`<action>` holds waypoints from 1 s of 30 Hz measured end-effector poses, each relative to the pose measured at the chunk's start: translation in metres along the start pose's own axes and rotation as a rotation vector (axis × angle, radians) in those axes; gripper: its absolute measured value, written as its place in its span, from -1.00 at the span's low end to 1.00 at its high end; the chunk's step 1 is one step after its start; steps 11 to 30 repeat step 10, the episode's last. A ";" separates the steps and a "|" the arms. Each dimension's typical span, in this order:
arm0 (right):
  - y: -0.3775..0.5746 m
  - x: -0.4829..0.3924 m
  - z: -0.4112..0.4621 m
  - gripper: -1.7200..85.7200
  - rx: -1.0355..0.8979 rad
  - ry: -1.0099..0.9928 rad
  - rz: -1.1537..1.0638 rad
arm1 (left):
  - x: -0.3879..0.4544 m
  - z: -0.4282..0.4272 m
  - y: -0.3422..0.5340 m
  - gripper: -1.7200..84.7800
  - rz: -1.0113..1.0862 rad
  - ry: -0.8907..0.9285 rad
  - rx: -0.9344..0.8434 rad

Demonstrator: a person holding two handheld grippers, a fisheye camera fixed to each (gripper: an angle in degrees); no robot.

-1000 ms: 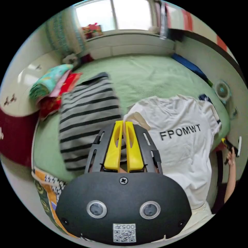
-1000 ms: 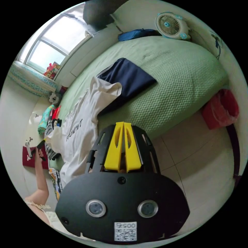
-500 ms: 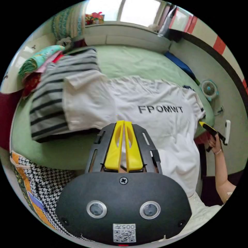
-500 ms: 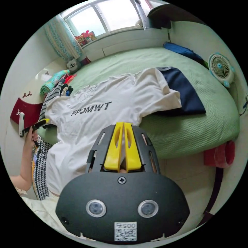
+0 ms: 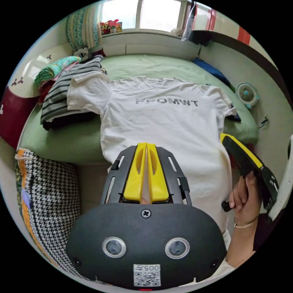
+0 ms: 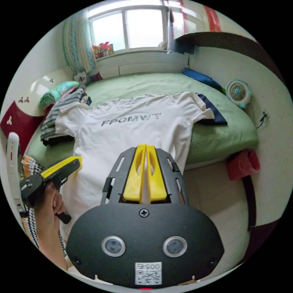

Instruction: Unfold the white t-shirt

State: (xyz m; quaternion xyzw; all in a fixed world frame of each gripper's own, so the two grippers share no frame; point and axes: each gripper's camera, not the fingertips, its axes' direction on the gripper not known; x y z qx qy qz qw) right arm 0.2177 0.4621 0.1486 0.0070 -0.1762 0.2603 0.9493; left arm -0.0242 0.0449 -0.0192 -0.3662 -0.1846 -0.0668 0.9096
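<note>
White t-shirt [image 5: 164,122] [image 6: 131,128]: spread flat, print side up, on the green bed [image 5: 152,65] [image 6: 219,134]. Long axis runs from the collar, toward the window [image 6: 128,27], to the hem, which hangs over the bed's near edge toward the person. One sleeve lies over a stack of folded striped clothes [image 5: 61,94] [image 6: 55,117]; the other lies over a folded navy garment [image 6: 213,111].

Left gripper [image 5: 146,146]: yellow jaws together at the tips with a sliver of white cloth in the slit between them, held over the hanging lower part of the shirt. In the right gripper view it [image 6: 76,160] points in toward the shirt's side edge, held by a hand [image 6: 50,207] wrapped around its handle.

Right gripper [image 6: 145,147]: yellow jaws together, white cloth in the narrow gap between them, over the shirt's lower part. In the left gripper view it [image 5: 224,137] angles toward the shirt's other side edge, a hand [image 5: 245,201] with a thin bracelet closed on the handle.

Other items: houndstooth-patterned cloth [image 5: 45,189] beside the bed; small fan [image 5: 247,94] [image 6: 238,91] against the wall; red bag [image 6: 244,163] on the floor; folded colourful fabrics [image 5: 52,68] near the headboard.
</note>
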 end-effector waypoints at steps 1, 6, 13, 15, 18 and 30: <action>0.006 -0.013 0.002 -0.98 -0.018 0.033 -0.019 | 0.004 -0.002 0.004 -0.97 0.015 -0.024 0.008; 0.033 -0.038 0.009 -0.98 -0.011 0.074 -0.061 | 0.020 -0.006 0.025 -0.97 0.051 -0.050 0.020; 0.043 -0.046 0.019 -0.99 -0.047 0.065 -0.048 | 0.024 -0.009 0.033 -0.97 0.047 -0.022 0.016; 0.043 -0.046 0.019 -0.99 -0.047 0.065 -0.048 | 0.024 -0.009 0.033 -0.97 0.047 -0.022 0.016; 0.043 -0.046 0.019 -0.99 -0.047 0.065 -0.048 | 0.024 -0.009 0.033 -0.97 0.047 -0.022 0.016; 0.043 -0.046 0.019 -0.99 -0.047 0.065 -0.048 | 0.024 -0.009 0.033 -0.97 0.047 -0.022 0.016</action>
